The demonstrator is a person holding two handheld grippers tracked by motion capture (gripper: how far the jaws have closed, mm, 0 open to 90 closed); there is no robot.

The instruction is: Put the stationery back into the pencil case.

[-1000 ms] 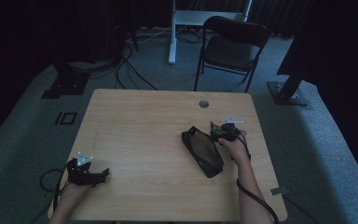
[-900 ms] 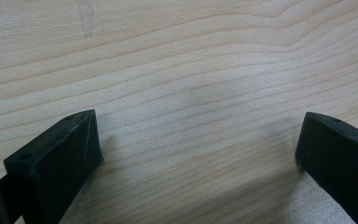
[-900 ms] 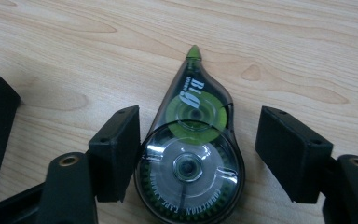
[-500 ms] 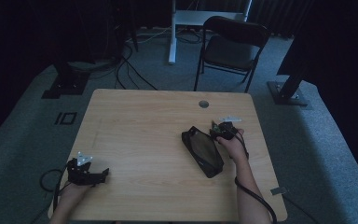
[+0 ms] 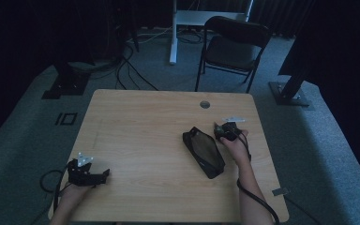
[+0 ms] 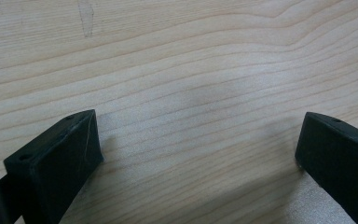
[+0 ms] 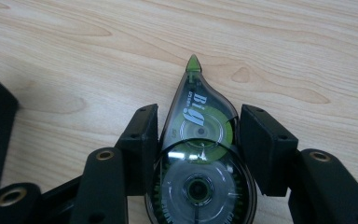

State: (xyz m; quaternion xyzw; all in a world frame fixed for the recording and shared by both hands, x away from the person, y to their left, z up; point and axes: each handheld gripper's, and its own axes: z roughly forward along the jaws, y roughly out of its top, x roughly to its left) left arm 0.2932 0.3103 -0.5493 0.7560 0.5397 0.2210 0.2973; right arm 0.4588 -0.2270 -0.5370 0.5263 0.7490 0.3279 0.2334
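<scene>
A dim room with a folding chair (image 5: pixel 232 47) beyond a pale wood worktop (image 5: pixel 145 122). Near the right edge, the right hand-held gripper (image 7: pixel 198 135) has just been closing its jaws around a correction tape dispenser (image 7: pixel 198 163) lying flat on the worktop. The pads sit against its clear shell or very nearly, so a pick-up looks near. A black pouch (image 5: pixel 204 152) lies just beside it. The green label reads "BIG", sideways; smaller print is illegible. At the near left corner, the left hand-held gripper (image 6: pixel 198 154) rests wide open, empty.
</scene>
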